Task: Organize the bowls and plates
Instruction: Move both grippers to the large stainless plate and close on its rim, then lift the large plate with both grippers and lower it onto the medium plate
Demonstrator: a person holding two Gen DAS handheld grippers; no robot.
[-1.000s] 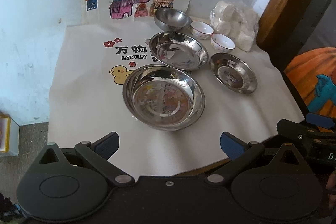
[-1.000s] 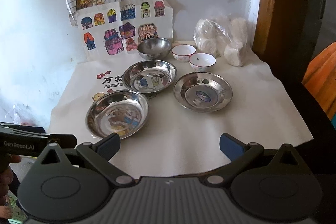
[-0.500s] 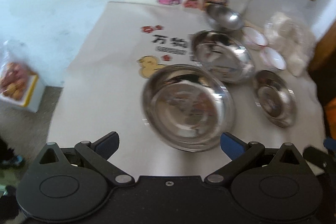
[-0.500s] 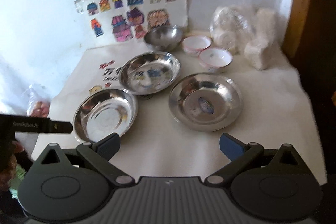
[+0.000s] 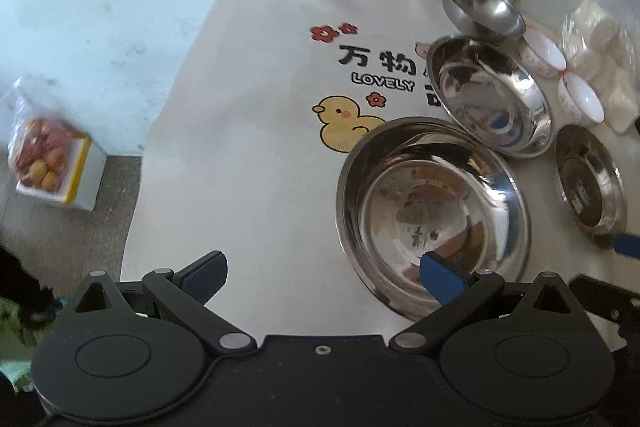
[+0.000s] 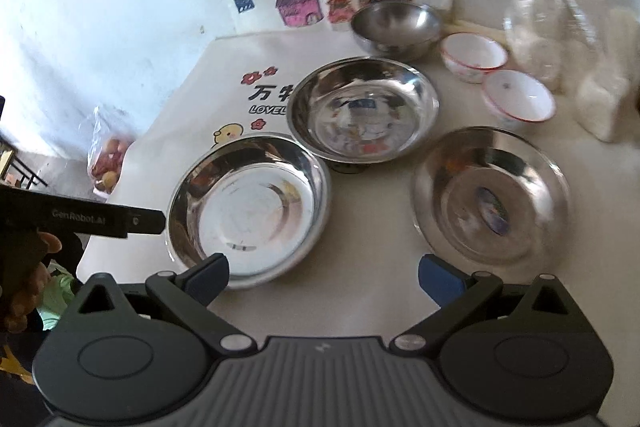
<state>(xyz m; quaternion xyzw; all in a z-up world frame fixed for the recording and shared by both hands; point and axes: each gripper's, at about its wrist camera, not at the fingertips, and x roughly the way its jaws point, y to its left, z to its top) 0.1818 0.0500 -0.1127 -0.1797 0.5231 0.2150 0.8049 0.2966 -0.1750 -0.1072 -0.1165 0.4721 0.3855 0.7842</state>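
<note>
A: Left gripper (image 5: 322, 273) is hanging over the cloth-covered worktop (image 5: 248, 155), jaws spread wide and gripping nothing, its right finger overlapping the near rim of the large shiny steel plate (image 5: 434, 211) at three o'clock.

B: Right gripper (image 6: 322, 273) is likewise hovering with jaws spread and empty. That large plate (image 6: 248, 207) is sitting at ten o'clock from it, and a smaller steel plate (image 6: 492, 197) at two o'clock.

A: A second wide steel plate (image 6: 362, 109) is lying at twelve, its rim touching the first.

B: Behind it, a deep round steel bowl (image 6: 396, 25) is standing, with two white red-rimmed ceramic bowls (image 6: 496, 75) just beside it at one o'clock.
</note>
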